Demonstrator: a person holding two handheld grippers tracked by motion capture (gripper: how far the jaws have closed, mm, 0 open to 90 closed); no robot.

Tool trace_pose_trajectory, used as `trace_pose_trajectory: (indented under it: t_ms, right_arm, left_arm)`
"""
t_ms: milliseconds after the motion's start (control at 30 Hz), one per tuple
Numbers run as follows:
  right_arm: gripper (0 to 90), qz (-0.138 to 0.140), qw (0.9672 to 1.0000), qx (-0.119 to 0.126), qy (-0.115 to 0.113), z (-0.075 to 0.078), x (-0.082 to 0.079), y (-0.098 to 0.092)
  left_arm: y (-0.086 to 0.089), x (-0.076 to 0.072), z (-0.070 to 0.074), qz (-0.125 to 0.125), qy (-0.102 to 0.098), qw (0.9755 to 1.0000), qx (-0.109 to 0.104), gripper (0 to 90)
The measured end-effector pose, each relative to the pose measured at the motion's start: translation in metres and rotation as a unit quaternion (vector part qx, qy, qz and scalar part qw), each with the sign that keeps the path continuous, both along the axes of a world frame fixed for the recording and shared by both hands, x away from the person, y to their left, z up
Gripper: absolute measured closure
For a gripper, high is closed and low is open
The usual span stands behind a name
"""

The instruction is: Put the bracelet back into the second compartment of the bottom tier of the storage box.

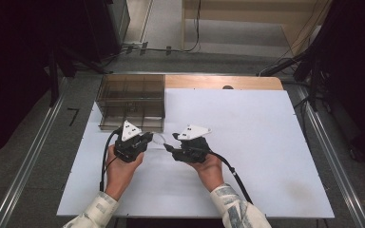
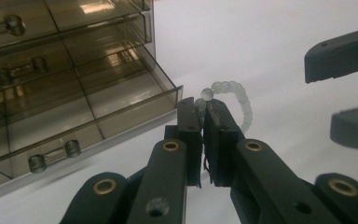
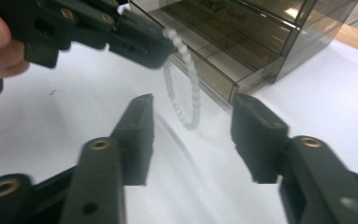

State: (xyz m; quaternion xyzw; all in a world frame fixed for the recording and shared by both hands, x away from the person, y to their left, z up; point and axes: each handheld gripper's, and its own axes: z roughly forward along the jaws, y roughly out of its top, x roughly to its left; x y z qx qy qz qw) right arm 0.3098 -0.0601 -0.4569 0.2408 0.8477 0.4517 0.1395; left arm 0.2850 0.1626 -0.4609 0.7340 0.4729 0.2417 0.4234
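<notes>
While my left gripper [image 2: 204,109] pinches the bracelet [image 2: 237,95] at one end, the pale bead loop hangs free above the white table [image 1: 266,142], just in front of the smoky drawer box [image 1: 130,99]. My right gripper [image 3: 191,126] faces it with jaws spread, the loop dangling beyond the gap, untouched by either pad.

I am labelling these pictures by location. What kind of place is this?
Probably a lab recording setup: a white table between metal rails, cables on the floor, and a smoky plastic drawer box.
</notes>
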Motion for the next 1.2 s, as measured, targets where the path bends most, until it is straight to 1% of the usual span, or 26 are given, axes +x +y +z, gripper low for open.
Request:
trace_pose_trajectory:
  t_ms: [67, 133, 167, 267, 333, 433, 500, 533, 567, 600, 767, 867, 967, 1167, 1200]
  right_arm:
    - [37.5, -0.004, 1.0, 0.003, 0.007, -0.001, 0.001, -0.001]
    - [29.8, -0.012, 0.9999, 0.005, 0.005, -0.002, 0.003, -0.003]
    - [27.0, -0.014, 0.9999, 0.004, 0.003, -0.002, 0.003, -0.003]
    - [19.4, -0.024, 0.9997, 0.003, 0.007, -0.004, 0.004, -0.004]
    - [16.7, -0.03, 0.9995, 0.003, 0.009, -0.004, 0.005, -0.006]
    - [14.3, -0.04, 0.9992, 0.006, 0.005, -0.005, 0.005, -0.009]
    - [11.5, -0.049, 0.9988, 0.008, -0.001, -0.006, 0.005, -0.012]
    - [9.8, -0.055, 0.9984, 0.007, -0.008, -0.006, 0.005, -0.013]
    - [9.3, -0.059, 0.9982, 0.007, -0.013, -0.006, 0.005, -0.014]
    - [9.2, -0.061, 0.998, 0.007, -0.014, -0.007, 0.005, -0.015]
    - [8.6, -0.069, 0.9975, 0.009, -0.007, -0.009, 0.007, -0.02]
    - [8.6, -0.072, 0.9973, 0.011, -0.009, -0.009, 0.007, -0.023]
    - [8.6, -0.075, 0.9971, 0.012, -0.007, -0.008, 0.008, -0.026]
    - [8.6, -0.08, 0.9966, 0.016, -0.006, -0.007, 0.009, -0.034]
    - [8.6, -0.084, 0.9963, 0.017, -0.005, -0.008, 0.009, -0.035]
  left_arm:
    - [0.002, 0.001, 0.001, 0.005, -0.002, 1.0, 0.001, 86.2]
    - [0.003, 0.002, 0.003, 0.009, -0.004, 0.9999, -0.003, 86.3]
    - [0.004, 0.002, 0.003, 0.011, -0.004, 0.9999, -0.006, 86.3]
    - [0.007, 0.004, 0.005, 0.019, -0.008, 0.9997, -0.012, 86.2]
    - [0.009, 0.005, 0.007, 0.024, -0.01, 0.9995, -0.015, 86.2]
    - [0.013, 0.007, 0.009, 0.031, -0.014, 0.9993, -0.013, 86.2]
    - [0.016, 0.008, 0.011, 0.037, -0.018, 0.9991, -0.014, 86.2]
    - [0.018, 0.008, 0.011, 0.04, -0.019, 0.9989, -0.014, 86.2]
    - [0.019, 0.009, 0.012, 0.043, -0.021, 0.9988, -0.012, 86.2]
    - [0.021, 0.01, 0.013, 0.046, -0.02, 0.9986, -0.015, 86.2]
    - [0.029, 0.014, 0.014, 0.062, -0.023, 0.9977, -0.014, 86.2]
    - [0.032, 0.016, 0.014, 0.071, -0.026, 0.997, -0.013, 86.2]
    - [0.036, 0.018, 0.013, 0.085, -0.032, 0.9958, -0.008, 86.2]
    - [0.044, 0.023, 0.011, 0.112, -0.034, 0.9931, -0.012, 86.2]
    - [0.045, 0.024, 0.01, 0.116, -0.033, 0.9927, -0.013, 86.1]
